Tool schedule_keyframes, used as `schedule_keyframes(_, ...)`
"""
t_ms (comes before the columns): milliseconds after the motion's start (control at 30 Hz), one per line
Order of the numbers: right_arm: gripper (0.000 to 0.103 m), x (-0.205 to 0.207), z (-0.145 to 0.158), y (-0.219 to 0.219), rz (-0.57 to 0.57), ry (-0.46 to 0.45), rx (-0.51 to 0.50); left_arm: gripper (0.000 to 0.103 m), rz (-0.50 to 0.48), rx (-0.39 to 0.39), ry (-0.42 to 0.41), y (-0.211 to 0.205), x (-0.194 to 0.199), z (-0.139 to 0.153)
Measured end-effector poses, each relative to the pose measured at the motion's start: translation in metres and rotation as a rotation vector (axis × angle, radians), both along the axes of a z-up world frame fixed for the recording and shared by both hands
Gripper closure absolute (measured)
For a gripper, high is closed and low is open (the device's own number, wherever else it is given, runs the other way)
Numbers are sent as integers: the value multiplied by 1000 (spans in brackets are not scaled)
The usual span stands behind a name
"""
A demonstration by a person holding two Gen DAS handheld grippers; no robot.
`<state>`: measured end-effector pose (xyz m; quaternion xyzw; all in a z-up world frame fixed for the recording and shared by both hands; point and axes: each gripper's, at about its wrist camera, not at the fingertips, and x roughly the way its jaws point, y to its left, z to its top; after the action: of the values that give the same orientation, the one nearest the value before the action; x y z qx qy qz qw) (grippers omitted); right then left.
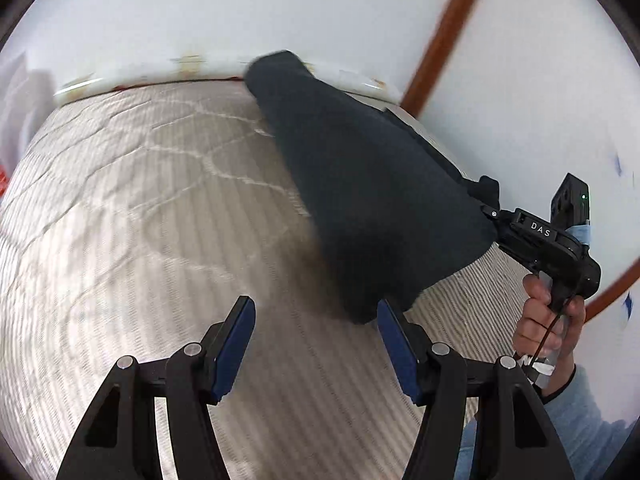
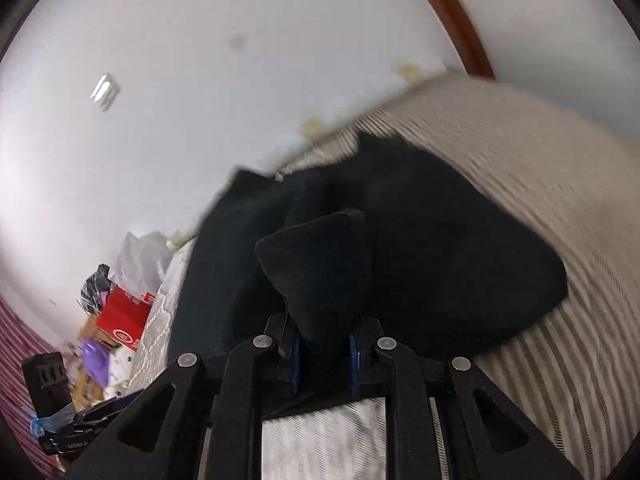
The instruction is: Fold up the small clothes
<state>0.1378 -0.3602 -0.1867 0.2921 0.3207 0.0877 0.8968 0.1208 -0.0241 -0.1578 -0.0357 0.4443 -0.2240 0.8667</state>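
Note:
A dark navy garment (image 1: 360,184) hangs stretched above a striped mattress (image 1: 140,220). My right gripper (image 1: 490,210) is shut on one corner of it and holds it up at the right. In the right wrist view the garment (image 2: 440,248) bunches between the closed fingers of my right gripper (image 2: 324,344), with a fold sticking up. My left gripper (image 1: 316,324) is open and empty; its right blue pad (image 1: 394,344) sits just under the garment's lower hanging corner.
The mattress runs to a white wall (image 1: 200,8) with a brown wooden trim (image 1: 444,32). Beside the bed stand a red box (image 2: 122,316), bags and clutter (image 2: 96,360). A striped red cloth (image 2: 20,344) is at the far left.

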Motion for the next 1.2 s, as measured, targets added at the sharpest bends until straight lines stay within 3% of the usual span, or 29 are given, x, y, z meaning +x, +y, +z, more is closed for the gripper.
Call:
schedule_keyframes(100,74,-5,-5,-3,20,-16,20,37,-34,37,-8,-20,1,-4)
schedule_keyframes(267,52,-6,6,5,29,-67,-69,36,-68,85,-11,-40,-3,-17)
schedule_keyframes(533,46,25,-2,11,63,-28,-83,36,-33,119,-16,-62,10,-30)
schedule_keyframes(600,53,33,1,18,46,-26,-129,36,-19,122,-24,-64,13,-30)
schedule_keyframes(633,71,36,4,23,53,-31,-163,36,-15,122,-29,-65,13,-30)
schedule_keyframes(667,81,39,8,27,61,-30,-199,36,-10,124,-33,-69,15,-29)
schedule_keyframes(733,88,39,16,32,87,-57,-277,36,-4,121,-47,-73,17,-28)
schedule_keyframes(867,91,23,41,4,61,-182,-288,36,-22,114,-72,-82,14,-25)
schedule_keyframes(967,90,10,53,-30,-49,-233,-267,36,-40,119,-73,-96,21,-25)
schedule_keyframes(1067,90,4,43,-66,-129,-194,-255,36,-68,127,-93,-110,16,-22)
schedule_keyframes(1200,89,8,14,-83,-142,-94,-250,36,-67,143,-129,-125,13,-19)
